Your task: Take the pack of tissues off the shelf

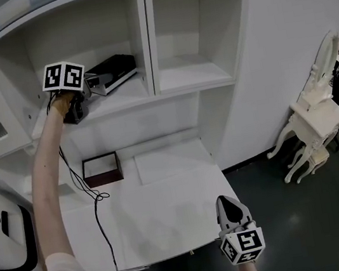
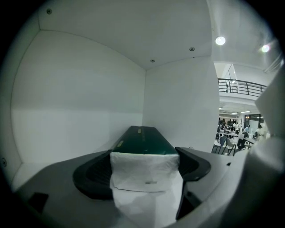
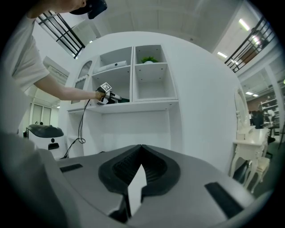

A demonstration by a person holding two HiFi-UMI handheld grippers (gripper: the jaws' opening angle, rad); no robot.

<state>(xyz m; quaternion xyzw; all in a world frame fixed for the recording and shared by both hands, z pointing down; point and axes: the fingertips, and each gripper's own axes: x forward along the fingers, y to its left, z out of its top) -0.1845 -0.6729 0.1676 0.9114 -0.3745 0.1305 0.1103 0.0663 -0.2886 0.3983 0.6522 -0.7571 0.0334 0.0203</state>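
Tissue pack (image 2: pixel 143 141) lengthwise into shelf (image 2: pixel 75 111), near end tight in left hand-held gripper (image 2: pixel 145 164), right hand-held gripper (image 3: pixel 141 148) closed.

Head view: set high, facing steeply down onto the white table (image 1: pixel 170 215) and the shelf unit (image 1: pixel 175 91) behind it. Left gripper view: set inside the unit's left compartment (image 2: pixel 80 111), facing its back corner, very close to the pack of tissues (image 2: pixel 142 141). Right gripper view: set low, well back from the unit, facing its front and tilted upward. Head and right gripper views share the unit's front and the left gripper (image 1: pixel 91 83). Head and left gripper views share the pack.
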